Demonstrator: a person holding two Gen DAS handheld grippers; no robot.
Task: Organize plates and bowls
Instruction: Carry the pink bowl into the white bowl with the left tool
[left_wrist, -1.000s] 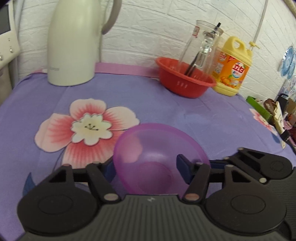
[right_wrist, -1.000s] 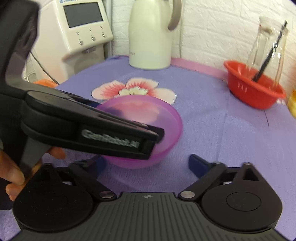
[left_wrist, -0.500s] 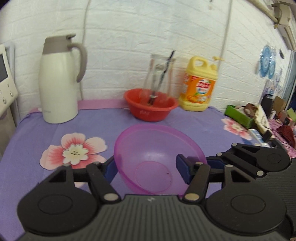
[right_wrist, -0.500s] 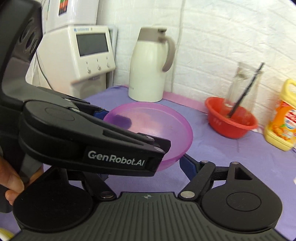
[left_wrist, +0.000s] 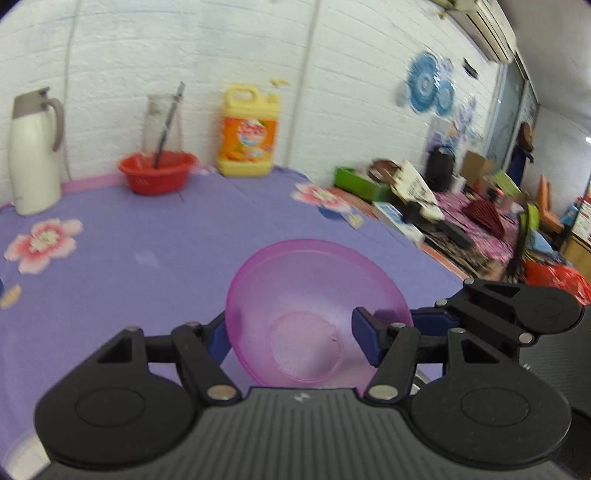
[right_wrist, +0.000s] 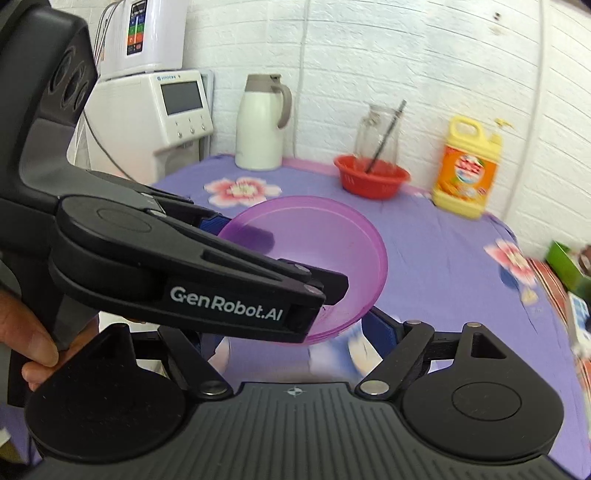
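A translucent purple bowl (left_wrist: 314, 306) is held in the air above the purple flowered tablecloth (left_wrist: 147, 243). My left gripper (left_wrist: 291, 332) is shut on the bowl, its blue pads on opposite walls. The bowl (right_wrist: 317, 240) also shows in the right wrist view, gripped by the left gripper's black body (right_wrist: 184, 273). My right gripper (right_wrist: 295, 332) is open and empty, just below and behind the bowl; its left finger is hidden by the left gripper.
A white thermos jug (right_wrist: 260, 122), a red basket (right_wrist: 371, 179) with a glass jar and a yellow detergent bottle (right_wrist: 467, 168) stand along the back wall. A white appliance (right_wrist: 162, 114) stands at the left. Cluttered boxes (left_wrist: 424, 199) lie beyond the table's right edge.
The left gripper has lifted the bowl off the cloth and swung it to the right. The right gripper has risen with it, staying open under the bowl.
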